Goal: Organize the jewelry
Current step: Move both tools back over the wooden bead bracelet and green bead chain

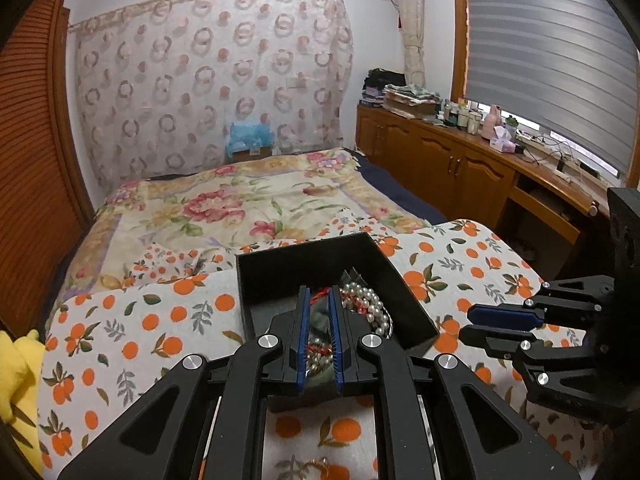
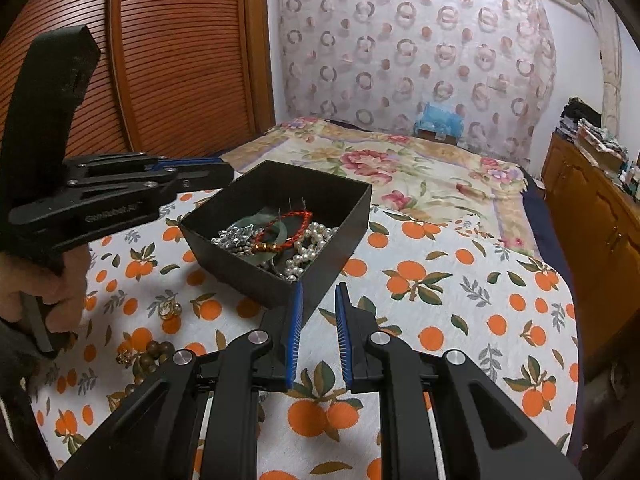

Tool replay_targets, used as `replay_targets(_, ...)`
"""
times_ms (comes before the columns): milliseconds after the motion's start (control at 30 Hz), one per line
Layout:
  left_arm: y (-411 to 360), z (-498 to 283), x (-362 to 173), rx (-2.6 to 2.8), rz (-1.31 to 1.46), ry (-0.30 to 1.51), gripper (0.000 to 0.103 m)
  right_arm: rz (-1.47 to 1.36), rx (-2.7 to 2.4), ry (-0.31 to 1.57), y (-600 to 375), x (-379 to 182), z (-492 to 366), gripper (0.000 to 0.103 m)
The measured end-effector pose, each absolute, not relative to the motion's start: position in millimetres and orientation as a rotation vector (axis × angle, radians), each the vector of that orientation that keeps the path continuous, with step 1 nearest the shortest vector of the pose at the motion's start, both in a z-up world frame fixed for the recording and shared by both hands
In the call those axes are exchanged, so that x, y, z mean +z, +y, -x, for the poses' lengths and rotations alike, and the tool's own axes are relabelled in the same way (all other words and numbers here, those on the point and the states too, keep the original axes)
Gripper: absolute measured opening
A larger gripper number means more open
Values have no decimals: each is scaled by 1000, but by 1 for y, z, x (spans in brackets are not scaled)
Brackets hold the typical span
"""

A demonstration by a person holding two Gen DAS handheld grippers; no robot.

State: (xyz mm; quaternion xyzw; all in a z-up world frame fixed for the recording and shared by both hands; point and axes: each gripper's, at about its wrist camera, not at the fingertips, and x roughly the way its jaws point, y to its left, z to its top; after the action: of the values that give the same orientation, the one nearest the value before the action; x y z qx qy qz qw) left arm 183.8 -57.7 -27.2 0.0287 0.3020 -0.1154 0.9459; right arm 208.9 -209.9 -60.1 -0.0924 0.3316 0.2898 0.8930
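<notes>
Jewelry heaped in one black box, two grippers near it, both nearly closed, empty.

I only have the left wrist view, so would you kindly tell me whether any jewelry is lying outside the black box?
Observer: Yes, a string of brown wooden beads lies on the orange-print cloth, close to the hand that holds the left gripper.
Operator: Thank you. Is the right gripper carrying anything?
Observer: No. The right gripper has its jaws apart with nothing between them, and it sits just short of the near corner of the black box.
</notes>
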Motion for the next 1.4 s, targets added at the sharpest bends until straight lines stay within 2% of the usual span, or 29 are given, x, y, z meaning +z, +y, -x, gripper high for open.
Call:
replay_targets(100,-56,-170,-27,-246,-70,619,11,180,613,683,-212,-60,-200,18)
replay_targets(200,-54,-153,-29,-254,-83,617,18,163,623,681,-214,-59,-190,18)
replay_targets(300,-53,-137,-33,-262,-91,624,20,142,642,685,-214,-59,-177,18)
replay_targets(400,-47,-117,-40,-270,-83,636,29,136,666,689,-211,-62,-162,18)
replay_targets(500,-42,-101,-49,-268,-79,655,29,152,674,696,-205,-66,-149,18)
replay_targets(733,-29,-77,-60,-259,-72,678,42,195,674,713,-197,-77,-132,19)
replay_targets(767,-28,-74,-61,-260,-65,680,43,197,673,721,-197,-79,-132,19)
replay_targets(800,-28,-72,-62,-267,-54,685,44,198,668,731,-198,-81,-134,25)
replay_targets(867,-29,-70,-65,-273,-52,691,44,197,651,751,-199,-87,-138,29)
replay_targets(1233,-36,-68,-76,-275,-58,717,45,251,662,838,-176,-107,-157,29)
replay_targets(1333,-36,-68,-78,-278,-55,725,45,284,647,847,-170,-110,-161,29)
replay_targets(1400,-37,-68,-81,-281,-57,731,45,313,632,841,-167,-111,-162,17)
